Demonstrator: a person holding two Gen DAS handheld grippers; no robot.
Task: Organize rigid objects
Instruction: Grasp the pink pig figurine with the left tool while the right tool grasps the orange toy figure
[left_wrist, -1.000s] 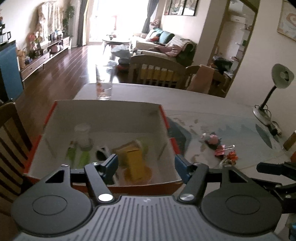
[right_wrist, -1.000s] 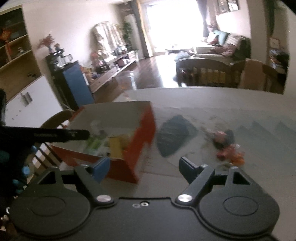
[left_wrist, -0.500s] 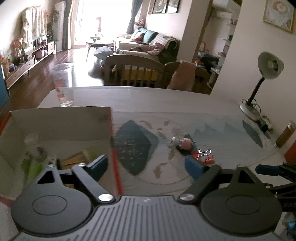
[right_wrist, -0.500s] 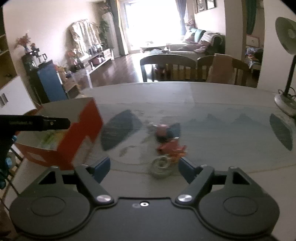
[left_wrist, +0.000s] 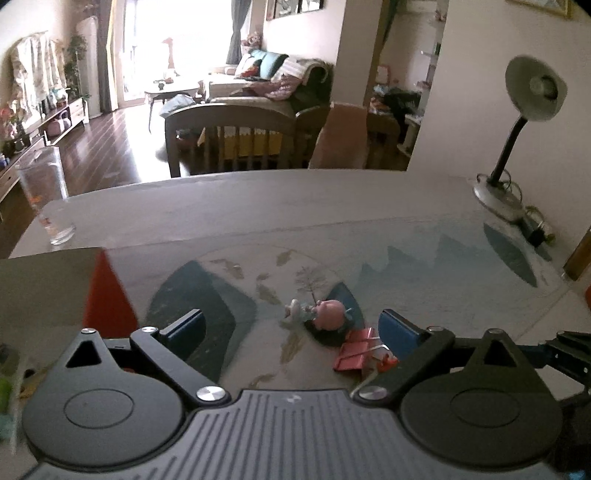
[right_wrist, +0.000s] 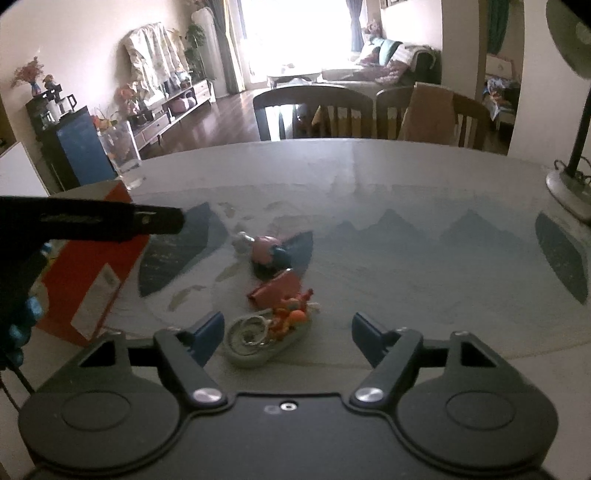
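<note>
A red cardboard box (left_wrist: 107, 295) (right_wrist: 92, 273) with white inner walls stands at the table's left. A small pile lies mid-table: a pink pig toy (left_wrist: 327, 314) (right_wrist: 267, 249), a red binder clip (left_wrist: 354, 354) (right_wrist: 279, 290), an orange trinket (right_wrist: 293, 312) and a grey roll (right_wrist: 247, 341) with a key ring. My left gripper (left_wrist: 291, 328) is open and empty, its jaws on either side of the pig and clip. My right gripper (right_wrist: 288, 330) is open and empty, the roll and trinket between its fingers. The left gripper's body (right_wrist: 92, 221) shows in the right view.
A glass vase (left_wrist: 46, 195) (right_wrist: 120, 155) stands at the table's far left edge. A desk lamp (left_wrist: 517, 140) (right_wrist: 570, 155) stands at the far right. Wooden chairs (left_wrist: 236, 140) line the far side. A patterned mat (right_wrist: 406, 251) covers the table.
Both grippers have swung right, away from the box and toward the pile of small objects. The box has slid to the left edge of both views. Both stay open.
</note>
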